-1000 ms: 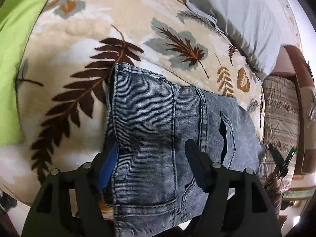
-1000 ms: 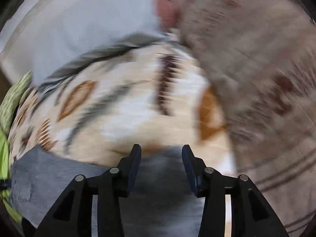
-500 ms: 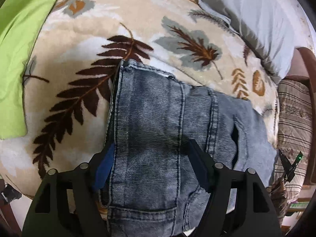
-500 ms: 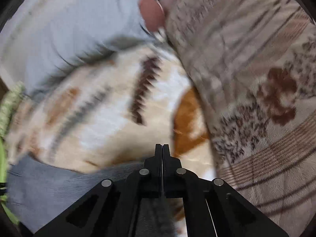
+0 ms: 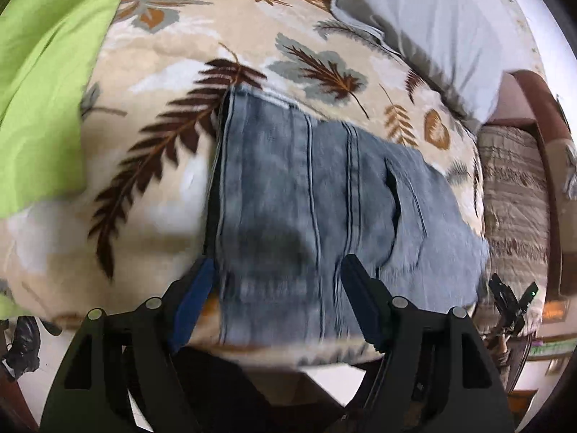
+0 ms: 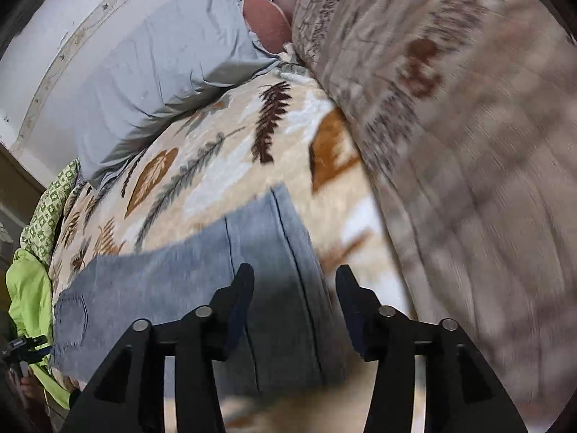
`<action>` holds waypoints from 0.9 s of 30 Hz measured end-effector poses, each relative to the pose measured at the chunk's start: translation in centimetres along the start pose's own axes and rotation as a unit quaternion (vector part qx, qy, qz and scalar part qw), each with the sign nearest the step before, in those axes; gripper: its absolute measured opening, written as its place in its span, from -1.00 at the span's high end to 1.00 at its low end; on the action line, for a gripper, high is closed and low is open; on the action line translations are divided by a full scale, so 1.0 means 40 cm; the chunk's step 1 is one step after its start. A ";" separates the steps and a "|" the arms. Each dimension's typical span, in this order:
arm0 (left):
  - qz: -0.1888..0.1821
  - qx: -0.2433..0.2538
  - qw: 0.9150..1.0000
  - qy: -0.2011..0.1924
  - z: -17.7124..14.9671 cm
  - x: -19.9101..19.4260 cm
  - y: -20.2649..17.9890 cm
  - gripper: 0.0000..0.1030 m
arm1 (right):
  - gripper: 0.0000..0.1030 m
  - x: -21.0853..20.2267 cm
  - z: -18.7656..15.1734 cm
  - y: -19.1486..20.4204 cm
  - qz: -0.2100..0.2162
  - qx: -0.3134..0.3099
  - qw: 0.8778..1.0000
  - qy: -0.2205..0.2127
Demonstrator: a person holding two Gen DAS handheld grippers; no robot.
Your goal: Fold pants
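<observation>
The folded grey-blue denim pants point(image 5: 306, 195) lie flat on the leaf-print blanket point(image 5: 173, 72) near the bed's front edge. In the right wrist view the pants point(image 6: 187, 281) stretch from lower left to centre, with a back pocket at the far left. My left gripper point(image 5: 277, 278) is open and empty, its fingers straddling the near edge of the pants just above them. My right gripper point(image 6: 292, 281) is open and empty above the right end of the pants.
A grey pillow point(image 5: 440, 25) lies at the head of the bed, also in the right wrist view point(image 6: 158, 61). A bright green cloth point(image 5: 47, 72) lies at the left. A brown patterned quilt point(image 6: 450, 144) is heaped along the right side.
My right gripper was shut half a second ago and has opened, drawing back from the pants' right end. My left gripper stayed open and pulled back toward the bed's edge.
</observation>
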State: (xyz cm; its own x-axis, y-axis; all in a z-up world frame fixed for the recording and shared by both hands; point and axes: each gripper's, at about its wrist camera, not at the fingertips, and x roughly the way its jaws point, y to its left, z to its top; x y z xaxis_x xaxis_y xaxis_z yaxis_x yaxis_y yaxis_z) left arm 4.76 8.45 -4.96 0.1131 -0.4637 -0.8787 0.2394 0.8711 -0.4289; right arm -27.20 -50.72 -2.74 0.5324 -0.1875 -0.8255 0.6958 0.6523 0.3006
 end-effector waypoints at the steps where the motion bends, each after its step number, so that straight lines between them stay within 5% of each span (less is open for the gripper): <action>1: -0.001 0.005 1.000 -0.001 -0.018 -0.011 0.003 -0.40 | -0.03 -0.008 -0.024 -0.007 -0.004 0.004 1.000 -0.001; 10: -0.061 -0.018 0.998 -0.001 -0.143 -0.069 0.028 -0.43 | -0.04 0.039 -0.080 -0.019 -0.003 0.049 0.999 0.006; 16: -0.063 -0.028 0.997 0.025 -0.111 0.018 -0.009 -0.48 | -0.06 0.041 -0.072 -0.015 -0.012 0.055 0.998 -0.004; 17: -0.057 -0.037 0.997 0.026 -0.095 0.035 -0.010 -0.42 | -0.06 0.045 -0.071 -0.017 -0.010 0.056 0.998 -0.004; 20: -0.068 -0.062 0.995 0.026 -0.042 0.043 -0.012 0.79 | 0.48 0.052 -0.059 -0.023 -0.014 0.045 0.999 0.004; 22: -0.063 -0.058 0.996 0.014 -0.019 0.028 -0.024 0.82 | 0.74 0.016 -0.042 -0.023 0.009 0.043 0.999 -0.019; 27: -0.019 -0.009 1.000 -0.020 -0.013 0.014 -0.056 0.82 | 0.74 -0.048 -0.050 -0.016 0.022 0.047 0.997 -0.058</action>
State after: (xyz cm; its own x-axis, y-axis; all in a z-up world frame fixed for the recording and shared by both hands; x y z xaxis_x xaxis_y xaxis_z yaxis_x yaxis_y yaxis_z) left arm 3.76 6.31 -4.59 0.1432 -0.5032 -0.8522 0.2269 0.8549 -0.4666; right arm -29.65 -49.31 -2.29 0.6121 -0.2482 -0.7508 0.7099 0.5909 0.3833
